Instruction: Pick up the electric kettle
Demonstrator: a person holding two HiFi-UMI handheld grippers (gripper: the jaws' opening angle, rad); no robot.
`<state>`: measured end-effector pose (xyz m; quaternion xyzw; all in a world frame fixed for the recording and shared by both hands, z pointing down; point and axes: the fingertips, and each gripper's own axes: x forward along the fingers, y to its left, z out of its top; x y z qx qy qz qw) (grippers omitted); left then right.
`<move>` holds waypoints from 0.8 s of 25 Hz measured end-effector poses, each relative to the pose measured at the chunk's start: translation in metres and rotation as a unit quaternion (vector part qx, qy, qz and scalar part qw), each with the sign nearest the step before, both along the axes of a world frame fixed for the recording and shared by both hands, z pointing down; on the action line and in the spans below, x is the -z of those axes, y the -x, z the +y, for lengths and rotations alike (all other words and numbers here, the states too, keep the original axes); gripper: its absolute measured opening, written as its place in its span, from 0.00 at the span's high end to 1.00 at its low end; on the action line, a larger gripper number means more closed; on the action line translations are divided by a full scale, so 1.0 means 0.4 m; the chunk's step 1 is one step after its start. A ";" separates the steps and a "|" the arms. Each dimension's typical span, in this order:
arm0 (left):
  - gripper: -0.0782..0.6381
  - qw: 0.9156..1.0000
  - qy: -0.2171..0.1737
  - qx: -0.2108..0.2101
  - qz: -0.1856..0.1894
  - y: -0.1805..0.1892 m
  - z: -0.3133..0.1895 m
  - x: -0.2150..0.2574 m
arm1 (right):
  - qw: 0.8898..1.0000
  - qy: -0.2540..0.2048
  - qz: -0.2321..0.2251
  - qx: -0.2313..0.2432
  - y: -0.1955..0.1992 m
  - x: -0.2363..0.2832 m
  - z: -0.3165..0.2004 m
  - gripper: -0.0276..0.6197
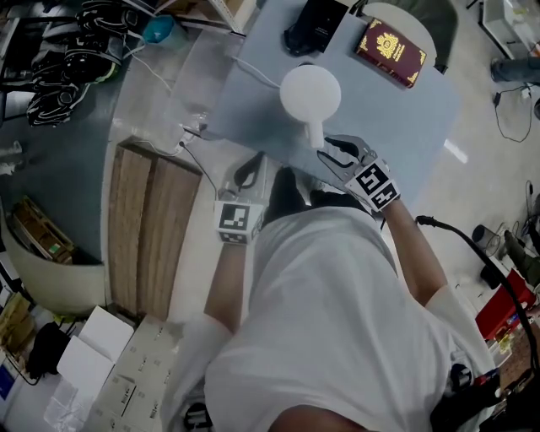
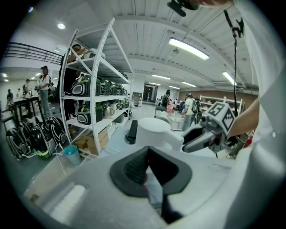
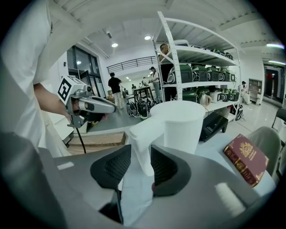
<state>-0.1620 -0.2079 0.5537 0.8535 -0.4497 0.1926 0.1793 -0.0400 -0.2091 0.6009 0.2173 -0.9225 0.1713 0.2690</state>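
A white electric kettle (image 1: 310, 91) stands on the grey-blue table (image 1: 405, 126), its handle pointing toward me. My right gripper (image 1: 331, 152) is at the handle's end. In the right gripper view the jaws stand apart, and the handle (image 3: 143, 134) shows in the gap at the tips of the right gripper (image 3: 140, 147) with no pad pressing on it. My left gripper (image 1: 251, 173) hovers at the table's near edge, left of the kettle (image 2: 154, 129). Its fingertips meet with nothing between them in the left gripper (image 2: 148, 150) view.
A red book (image 1: 390, 51) lies at the table's far right and a black flat device (image 1: 316, 25) behind the kettle. A wooden bench (image 1: 143, 228) and white boxes (image 1: 101, 363) lie to the left. White shelving (image 2: 89, 112) with bags stands beyond the table.
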 end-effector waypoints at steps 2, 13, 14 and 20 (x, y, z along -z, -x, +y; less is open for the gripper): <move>0.89 1.000 -0.002 -0.001 0.001 -0.002 -0.006 -0.003 | 1.000 0.003 0.003 0.009 0.010 -0.013 -0.006 0.72; 0.89 1.000 0.013 0.018 0.002 0.029 -0.005 -0.019 | 0.997 -0.003 0.018 0.073 0.075 -0.071 -0.025 0.66; 0.89 1.000 0.014 0.020 0.002 0.033 -0.005 -0.020 | 0.997 -0.004 0.019 0.078 0.079 -0.074 -0.026 0.66; 0.89 0.999 0.026 0.030 -0.003 0.066 0.002 -0.030 | 0.993 -0.007 0.026 0.118 0.118 -0.098 -0.019 0.66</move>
